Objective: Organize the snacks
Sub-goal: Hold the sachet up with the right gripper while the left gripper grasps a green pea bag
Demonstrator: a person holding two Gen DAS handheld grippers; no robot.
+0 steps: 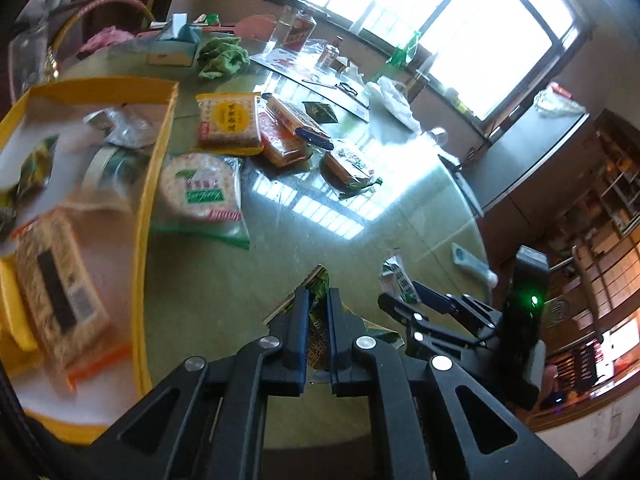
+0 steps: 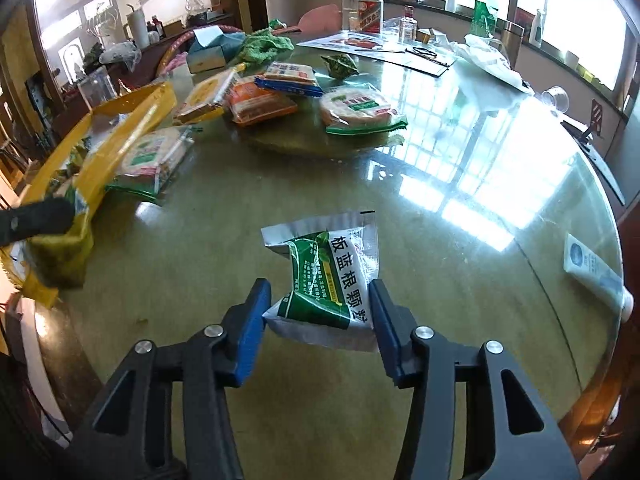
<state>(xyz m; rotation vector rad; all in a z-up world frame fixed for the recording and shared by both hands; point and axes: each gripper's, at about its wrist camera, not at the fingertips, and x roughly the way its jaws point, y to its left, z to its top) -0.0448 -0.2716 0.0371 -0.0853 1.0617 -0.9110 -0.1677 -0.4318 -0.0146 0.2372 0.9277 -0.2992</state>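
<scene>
Pinched between the left gripper's (image 1: pixel 318 300) blue-padded fingers is a dark green foil packet (image 1: pixel 318 280), held clear of the round glass-topped table (image 1: pixel 312 232) near its front edge. Just left of it stands a yellow-rimmed cardboard box (image 1: pixel 156 152) already holding several wrapped snacks, among them an orange-edged cracker pack (image 1: pixel 60 288).

Spread on either side of a silver-and-green sachet (image 2: pixel 328 276) with Chinese lettering, the right gripper's (image 2: pixel 318 292) fingers straddle it; whether the pads press on it cannot be told. That sachet lies crumpled on the glass toward the table's front edge.

Loose snacks crowd the middle of the table: a round cracker pack with green trim (image 1: pixel 202 196) touching the box wall, a square yellow-labelled biscuit pack (image 1: pixel 228 122), an orange wafer pack (image 1: pixel 280 144) beneath a blue-edged pack (image 1: pixel 298 120), and another round green-trimmed pack (image 2: pixel 356 108). Toward the far edge sit a green cloth (image 1: pixel 222 56), a tissue box (image 1: pixel 176 46) and glass bottles (image 1: pixel 298 32). A white tube (image 2: pixel 596 272) lies at the right edge.
</scene>
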